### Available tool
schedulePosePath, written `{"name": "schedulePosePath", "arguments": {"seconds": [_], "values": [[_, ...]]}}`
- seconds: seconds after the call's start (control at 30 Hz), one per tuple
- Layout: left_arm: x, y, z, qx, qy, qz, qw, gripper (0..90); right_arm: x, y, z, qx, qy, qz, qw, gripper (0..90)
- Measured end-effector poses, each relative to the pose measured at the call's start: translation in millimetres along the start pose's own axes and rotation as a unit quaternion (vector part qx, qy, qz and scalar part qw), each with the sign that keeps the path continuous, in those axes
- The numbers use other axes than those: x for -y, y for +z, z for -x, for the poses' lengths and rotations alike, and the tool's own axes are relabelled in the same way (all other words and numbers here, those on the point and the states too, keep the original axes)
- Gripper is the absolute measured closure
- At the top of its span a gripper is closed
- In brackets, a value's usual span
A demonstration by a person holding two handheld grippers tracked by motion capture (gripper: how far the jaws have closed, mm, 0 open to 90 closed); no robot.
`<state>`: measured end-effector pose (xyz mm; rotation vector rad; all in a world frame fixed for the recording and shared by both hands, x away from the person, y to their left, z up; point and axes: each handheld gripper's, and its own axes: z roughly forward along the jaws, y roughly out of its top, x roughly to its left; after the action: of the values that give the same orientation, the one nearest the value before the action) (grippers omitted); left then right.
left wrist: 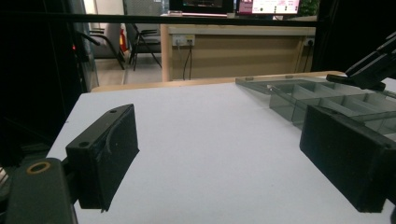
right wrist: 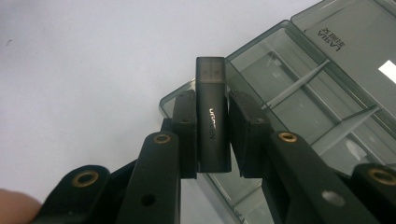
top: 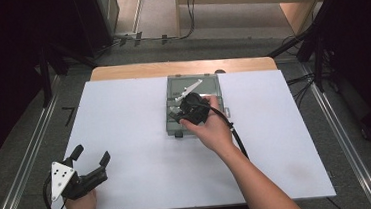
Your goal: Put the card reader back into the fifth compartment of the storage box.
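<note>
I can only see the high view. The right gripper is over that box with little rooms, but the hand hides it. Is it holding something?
Observer: Yes. In the right gripper view, the right gripper is shut on a small dark adapter with pale lettering.
Operator: Is the adapter inside the box yet?
Observer: Not that I can tell. Its tip sticks out past the jaws over the near corner of the box.
Operator: Is there anything in that corner?
Observer: The compartments beside the adapter look empty, just clear dividers.
Operator: What is the other gripper doing?
Observer: The left gripper is open, with bare table between its jaws.
</note>
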<state>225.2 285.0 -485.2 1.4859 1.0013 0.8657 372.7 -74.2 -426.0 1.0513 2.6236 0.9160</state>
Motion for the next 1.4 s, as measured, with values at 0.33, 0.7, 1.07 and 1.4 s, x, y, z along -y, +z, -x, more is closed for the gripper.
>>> {"name": "schedulePosePath", "arguments": {"seconds": [0.33, 0.7, 1.07, 1.4], "values": [[0.0, -0.2, -0.4, 0.0, -0.001, 0.001, 1.0, 11.6, 0.3, 0.9, 5.0, -0.014, 0.027, 0.029, 0.9991, 8.5], [0.0, -0.1, -0.3, 0.0, -0.001, 0.001, 1.0, 11.6, 21.7, -17.6, 9.1, -0.018, 0.01, 0.063, 0.9978, 0.0], [0.0, 0.0, -0.5, -0.001, 0.0, 0.0, 1.0, 11.6, 46.3, -33.7, 12.6, -0.002, 0.002, 0.076, 0.9971, 0.0], [0.0, -0.2, 0.1, -0.001, 0.001, 0.0, 1.0, 11.6, 71.0, -48.8, 19.4, 0.006, 0.016, 0.091, 0.9957, 0.0]]}}
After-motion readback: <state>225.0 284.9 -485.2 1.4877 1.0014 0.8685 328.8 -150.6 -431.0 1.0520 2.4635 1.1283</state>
